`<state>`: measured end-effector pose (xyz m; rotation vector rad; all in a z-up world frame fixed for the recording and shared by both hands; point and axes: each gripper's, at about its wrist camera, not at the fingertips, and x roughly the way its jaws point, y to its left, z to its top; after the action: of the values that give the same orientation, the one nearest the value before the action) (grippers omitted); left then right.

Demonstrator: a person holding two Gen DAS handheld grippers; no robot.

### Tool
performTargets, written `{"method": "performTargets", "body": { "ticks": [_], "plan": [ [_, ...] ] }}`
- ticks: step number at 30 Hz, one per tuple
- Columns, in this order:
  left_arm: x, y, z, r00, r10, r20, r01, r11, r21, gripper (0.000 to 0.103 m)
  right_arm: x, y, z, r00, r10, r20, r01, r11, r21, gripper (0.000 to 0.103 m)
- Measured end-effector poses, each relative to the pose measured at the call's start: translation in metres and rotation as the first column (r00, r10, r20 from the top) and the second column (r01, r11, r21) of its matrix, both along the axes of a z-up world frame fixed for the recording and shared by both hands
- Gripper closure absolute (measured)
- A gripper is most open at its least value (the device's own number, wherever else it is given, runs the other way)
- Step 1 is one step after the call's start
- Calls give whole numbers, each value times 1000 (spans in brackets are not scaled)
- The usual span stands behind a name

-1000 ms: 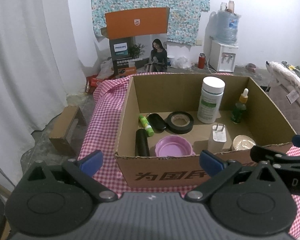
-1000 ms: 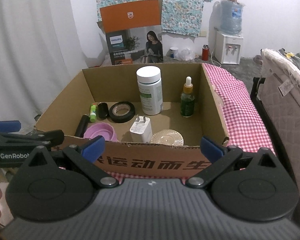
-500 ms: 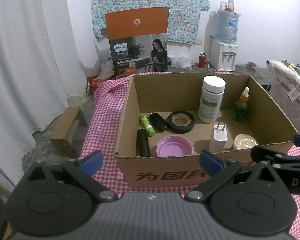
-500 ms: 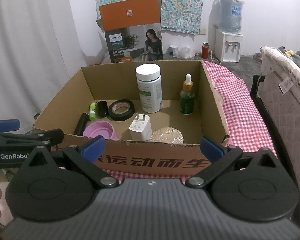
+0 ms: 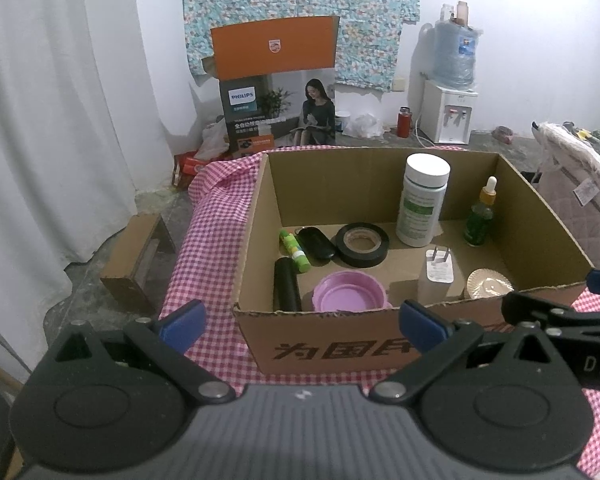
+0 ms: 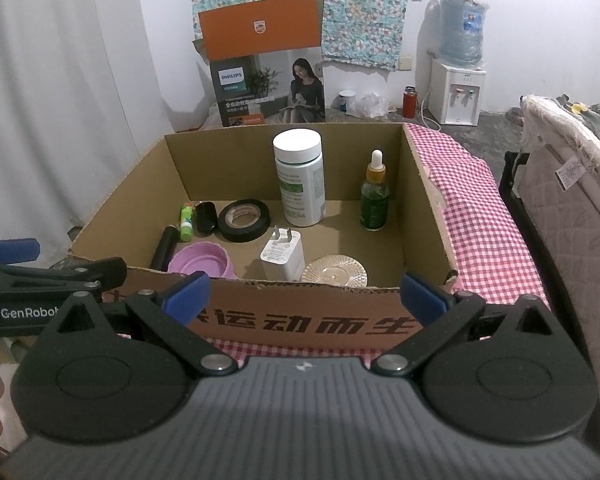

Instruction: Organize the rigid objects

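An open cardboard box (image 5: 340, 350) (image 6: 308, 320) holds a white bottle (image 5: 422, 200) (image 6: 300, 180), a green dropper bottle (image 5: 480, 216) (image 6: 375, 196), black tape (image 5: 362, 245) (image 6: 244, 220), a white charger (image 5: 436, 276) (image 6: 282, 254), a pink lid (image 5: 350, 292) (image 6: 200, 260), a glass dish (image 5: 488, 284) (image 6: 334, 272), a green tube (image 5: 295, 250) and black cylinders (image 5: 287, 290). My left gripper (image 5: 302, 322) and right gripper (image 6: 304, 294) are both open and empty, just short of the box's near wall.
The box sits on a red checked cloth (image 5: 216, 240) (image 6: 480, 220). A Philips carton (image 5: 278, 84), a water dispenser (image 5: 450, 116) and a red flask (image 5: 404, 122) stand by the far wall. A mattress (image 6: 572, 220) is at right, a curtain (image 5: 40, 120) at left.
Both views have lifted slightly, so the box sits a little lower and its inside shows more. Nothing in the box has moved.
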<state>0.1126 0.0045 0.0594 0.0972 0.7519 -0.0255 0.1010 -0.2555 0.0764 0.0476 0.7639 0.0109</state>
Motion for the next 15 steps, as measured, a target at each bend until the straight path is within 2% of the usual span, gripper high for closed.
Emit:
{"method": "performTargets", "body": {
  "ticks": [15],
  "plan": [
    [-1,2,1,1000,-1,2,1,1000,-6,0,-2,0,2,1000,1,1,-1,1000,-2,1]
  ]
}}
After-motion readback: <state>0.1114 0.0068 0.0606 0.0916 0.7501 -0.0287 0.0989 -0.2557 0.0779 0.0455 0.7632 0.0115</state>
